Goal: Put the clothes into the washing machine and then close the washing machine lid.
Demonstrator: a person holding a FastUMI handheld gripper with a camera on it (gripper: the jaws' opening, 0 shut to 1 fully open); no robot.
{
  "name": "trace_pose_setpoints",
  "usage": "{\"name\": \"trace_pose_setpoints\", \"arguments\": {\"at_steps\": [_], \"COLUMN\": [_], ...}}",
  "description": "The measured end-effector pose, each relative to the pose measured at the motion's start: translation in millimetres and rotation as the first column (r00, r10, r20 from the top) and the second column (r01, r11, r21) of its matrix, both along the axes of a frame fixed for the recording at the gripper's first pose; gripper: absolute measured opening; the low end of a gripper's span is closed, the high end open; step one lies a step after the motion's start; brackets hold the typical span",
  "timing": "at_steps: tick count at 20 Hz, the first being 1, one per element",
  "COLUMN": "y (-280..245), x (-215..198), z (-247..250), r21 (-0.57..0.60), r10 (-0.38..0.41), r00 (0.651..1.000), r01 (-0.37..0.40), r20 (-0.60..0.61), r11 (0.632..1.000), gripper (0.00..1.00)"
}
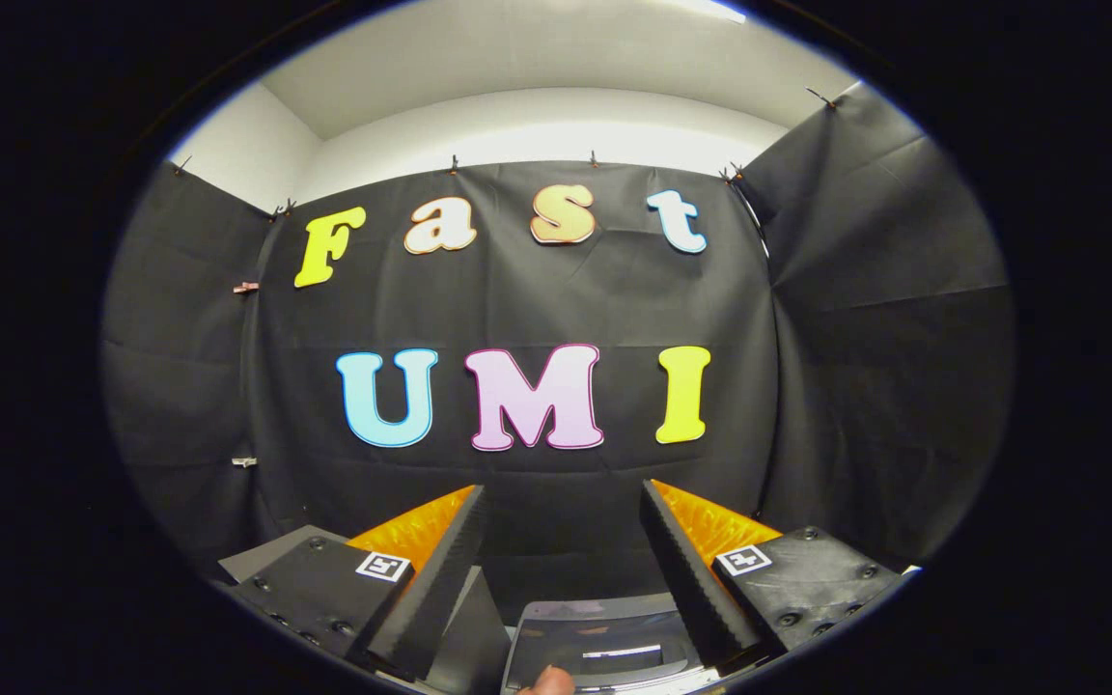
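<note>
Pointing up at the booth wall with its fingers apart and holding nothing, the tool (561, 541) could miss the clothes and bump the grey machine top (604, 642) just below it.

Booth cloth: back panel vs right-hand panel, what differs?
The back panel faces the camera squarely; the right panel runs off at an angle. The right panel's top edge reaches higher than the back panel's. The open tongs point at the back panel, gripping nothing; the right panel lies off to their side. Both are creased black cloth clipped up at the top.
</note>
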State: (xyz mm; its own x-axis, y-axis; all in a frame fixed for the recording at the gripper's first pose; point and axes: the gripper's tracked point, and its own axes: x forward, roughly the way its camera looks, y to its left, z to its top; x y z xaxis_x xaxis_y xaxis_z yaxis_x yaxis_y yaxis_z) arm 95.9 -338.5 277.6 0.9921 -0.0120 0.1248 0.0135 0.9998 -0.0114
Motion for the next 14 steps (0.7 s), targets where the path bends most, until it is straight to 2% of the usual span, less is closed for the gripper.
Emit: {"name": "trace_pose_setpoints", "arguments": {"at_steps": [4,14], "y": [7,31], "x": [-8,-9], "z": [7,-1], "r21": [-0.013,-0.039], "r10": [-0.024,0.001], "r00": [1.0,1.0], "r01": [0.025,-0.001], "r20": [0.01,-0.003], "r11": [1.0,0.999], "gripper": [0.99,0.99]}}
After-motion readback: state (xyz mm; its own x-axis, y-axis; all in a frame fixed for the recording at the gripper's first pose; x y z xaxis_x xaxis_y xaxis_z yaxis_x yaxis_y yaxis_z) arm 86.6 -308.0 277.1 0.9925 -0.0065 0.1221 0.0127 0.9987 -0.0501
